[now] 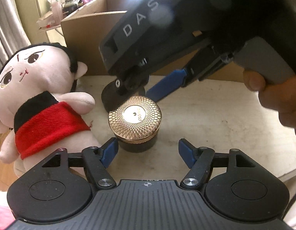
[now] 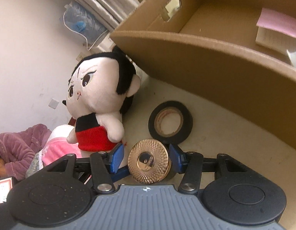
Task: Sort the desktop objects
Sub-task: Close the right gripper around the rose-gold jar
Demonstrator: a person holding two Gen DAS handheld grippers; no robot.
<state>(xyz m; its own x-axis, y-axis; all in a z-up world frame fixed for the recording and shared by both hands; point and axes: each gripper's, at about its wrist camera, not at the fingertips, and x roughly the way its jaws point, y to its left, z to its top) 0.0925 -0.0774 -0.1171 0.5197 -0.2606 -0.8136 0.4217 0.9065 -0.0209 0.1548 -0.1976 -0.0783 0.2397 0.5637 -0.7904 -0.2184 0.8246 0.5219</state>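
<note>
Indoors, pale tabletop (image 1: 215,124) by cardboard box (image 1: 86,38): left claw (image 1: 148,151) apart beside gold-lidded jar (image 1: 135,118), right claw (image 2: 146,158) clamped on it.

Pale surface (image 2: 215,134) carries: plush doll (image 2: 98,103), black tape roll (image 2: 170,122), gold-lidded jar (image 1: 135,123), open cardboard box (image 2: 205,61).
</note>
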